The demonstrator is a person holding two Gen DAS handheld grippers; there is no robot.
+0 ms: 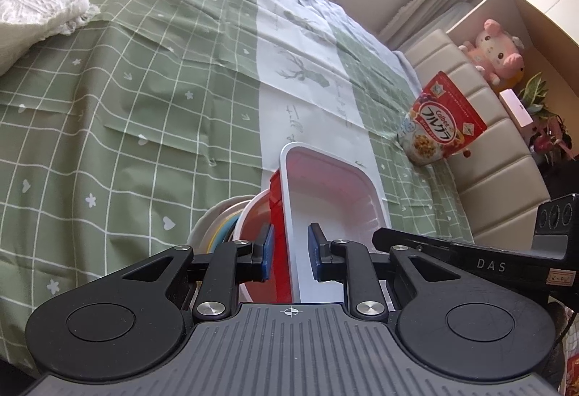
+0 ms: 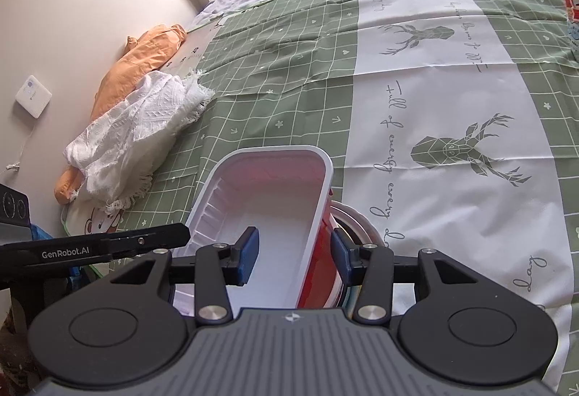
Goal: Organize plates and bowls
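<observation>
Rectangular tray (image 1: 333,200), red outside and white inside, sits on stacked bowls (image 1: 231,222) over the green tablecloth (image 1: 126,88); the left gripper (image 1: 289,251) straddles its left wall, pads slightly apart. From the right wrist, the right gripper (image 2: 295,255) straddles the tray's (image 2: 267,200) right wall, pads likewise apart.

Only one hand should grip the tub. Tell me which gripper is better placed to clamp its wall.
Left, probably: the left gripper straddles one wall of the tub with jaws nearly touching it. The right gripper straddles the opposite wall, but gapes wider.
</observation>
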